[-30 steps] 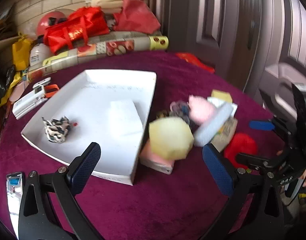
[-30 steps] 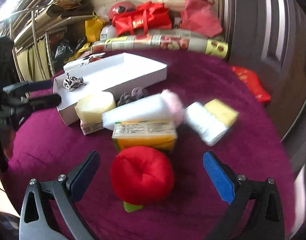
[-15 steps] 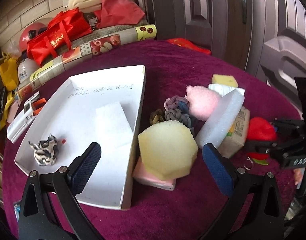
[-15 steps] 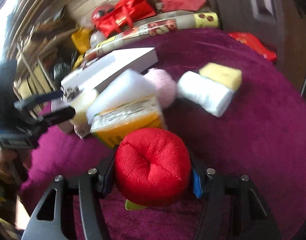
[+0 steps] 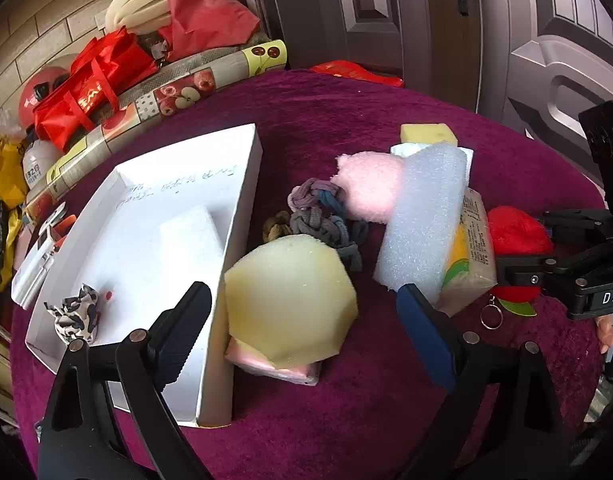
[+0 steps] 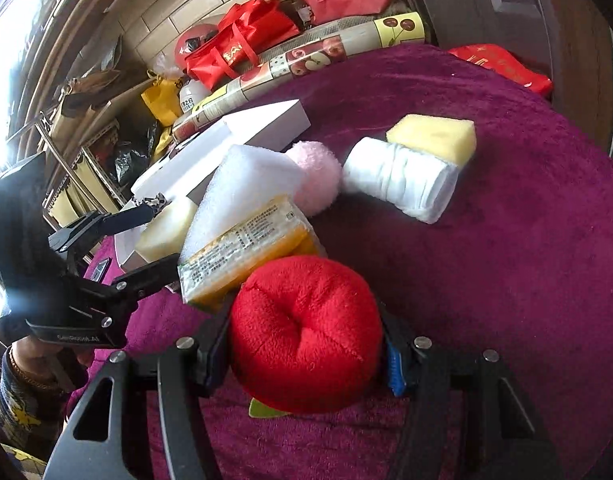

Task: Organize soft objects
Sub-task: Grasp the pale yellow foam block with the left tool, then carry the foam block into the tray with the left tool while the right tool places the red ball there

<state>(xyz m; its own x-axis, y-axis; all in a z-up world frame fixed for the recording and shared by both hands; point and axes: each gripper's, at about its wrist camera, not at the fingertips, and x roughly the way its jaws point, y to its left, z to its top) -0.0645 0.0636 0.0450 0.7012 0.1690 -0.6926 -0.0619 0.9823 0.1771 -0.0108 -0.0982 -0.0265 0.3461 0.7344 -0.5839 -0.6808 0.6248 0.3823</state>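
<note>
Red plush apple (image 6: 304, 334) now sits clamped in the right gripper (image 6: 306, 354), wide open a second ago, so one soft toy is secured on the purple cloth (image 6: 506, 240). The left gripper (image 5: 302, 316), jaws closing but not yet touching, straddles the pale yellow foam block (image 5: 290, 298) beside the white cardboard tray (image 5: 242, 216). "DAS" reads on a gripper body.

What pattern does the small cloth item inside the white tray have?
Black-and-white blotches, clearest in the left wrist view.
</note>
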